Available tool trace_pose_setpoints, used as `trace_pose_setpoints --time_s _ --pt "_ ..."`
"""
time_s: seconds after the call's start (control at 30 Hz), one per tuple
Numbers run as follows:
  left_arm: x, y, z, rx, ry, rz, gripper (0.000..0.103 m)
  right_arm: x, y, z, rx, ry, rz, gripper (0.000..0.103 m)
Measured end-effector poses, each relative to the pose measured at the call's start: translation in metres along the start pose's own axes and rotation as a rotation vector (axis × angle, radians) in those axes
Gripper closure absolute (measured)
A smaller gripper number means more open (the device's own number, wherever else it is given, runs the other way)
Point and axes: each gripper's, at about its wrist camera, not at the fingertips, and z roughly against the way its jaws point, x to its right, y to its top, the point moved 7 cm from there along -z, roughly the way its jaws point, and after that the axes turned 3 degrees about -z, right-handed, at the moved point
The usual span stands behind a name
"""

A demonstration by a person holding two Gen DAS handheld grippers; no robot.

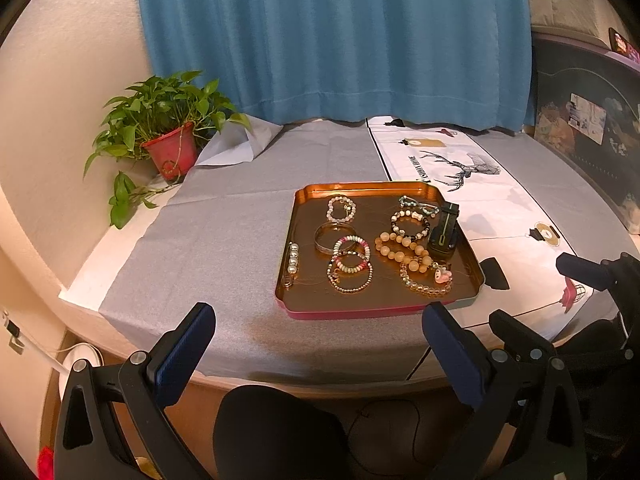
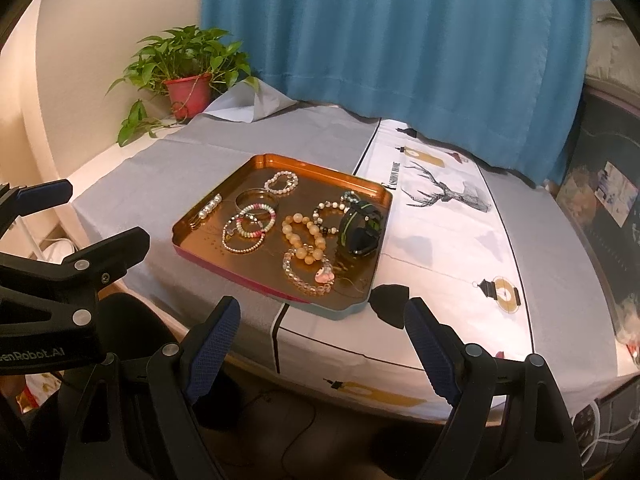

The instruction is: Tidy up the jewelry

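Note:
A copper-coloured tray (image 1: 304,192) (image 2: 256,159) lies on the table and holds several beaded bracelets, among them a large amber bead bracelet (image 1: 402,250) (image 2: 304,236), a thin metal bangle (image 1: 332,234) (image 2: 254,198), a pearl clip (image 1: 293,258) (image 2: 210,207) and a black watch with a green stripe (image 1: 444,230) (image 2: 358,230). My left gripper (image 1: 318,320) hangs open at the table's near edge, in front of the tray, with nothing between its fingers. My right gripper (image 2: 322,316) is also open and empty, just short of the tray's near corner.
A potted green plant (image 1: 168,132) (image 2: 188,76) in a red pot stands at the far left corner. A blue curtain (image 1: 332,40) hangs behind. A white cloth with a deer print (image 1: 460,168) (image 2: 444,196) covers the table right of the tray. A dark chair (image 1: 276,432) sits below.

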Motion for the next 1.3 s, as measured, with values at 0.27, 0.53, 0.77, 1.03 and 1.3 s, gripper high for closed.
trace_pose_setpoints --time_s 0.27,0.53,0.77,1.03,1.3 --pt "0.0000 0.0004 0.0002 0.000 0.000 -0.002 0.000 -0.0008 0.0006 0.0007 -0.002 -0.001 -0.001 0.019" --pt "0.0006 -0.0002 0.0008 -0.003 0.001 -0.002 0.000 -0.0018 0.0022 0.0016 0.002 0.000 0.000 0.019" --pt "0.0011 0.0000 0.0009 -0.002 0.002 -0.002 0.000 -0.0010 0.0022 0.0017 0.003 0.000 0.001 0.018" --pt "0.0016 0.0001 0.0008 -0.003 0.001 -0.003 0.000 -0.0012 0.0024 0.0017 0.003 -0.001 0.001 0.018" --pt "0.0013 -0.0003 0.0012 -0.003 -0.005 0.011 0.000 -0.0016 0.0026 0.0014 0.003 0.001 0.002 0.018"
